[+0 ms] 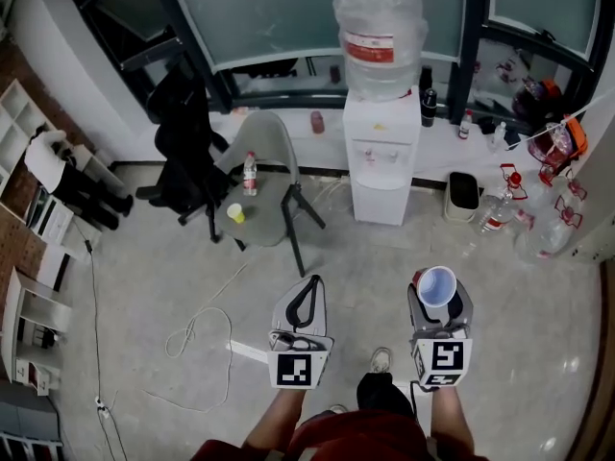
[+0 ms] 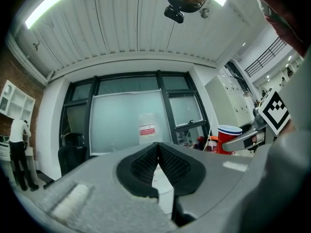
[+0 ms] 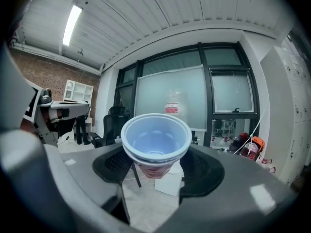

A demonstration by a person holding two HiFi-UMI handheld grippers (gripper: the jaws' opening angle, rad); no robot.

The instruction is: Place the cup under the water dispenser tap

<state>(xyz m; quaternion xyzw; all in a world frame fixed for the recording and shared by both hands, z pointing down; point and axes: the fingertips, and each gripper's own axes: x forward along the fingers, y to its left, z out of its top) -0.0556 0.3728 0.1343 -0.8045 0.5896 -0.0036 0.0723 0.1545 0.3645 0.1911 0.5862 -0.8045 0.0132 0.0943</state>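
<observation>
A red cup with a pale inside [image 1: 436,285] stands upright between the jaws of my right gripper [image 1: 438,303], which is shut on it. In the right gripper view the cup [image 3: 155,139] fills the middle, mouth toward the camera. The white water dispenser [image 1: 381,166] with a big clear bottle [image 1: 380,35] stands ahead against the window wall, some way beyond both grippers; its body [image 3: 169,184] shows below the cup. My left gripper [image 1: 305,303] is shut and empty, its pads [image 2: 169,160] meeting. The cup [image 2: 229,138] appears at the right of the left gripper view.
A grey chair [image 1: 272,176] holding a water bottle and a yellow cup [image 1: 235,213] stands left of the dispenser, next to a black office chair [image 1: 183,147]. A cable [image 1: 205,327] loops on the floor. A black bin [image 1: 463,192] and water jugs [image 1: 538,233] sit right.
</observation>
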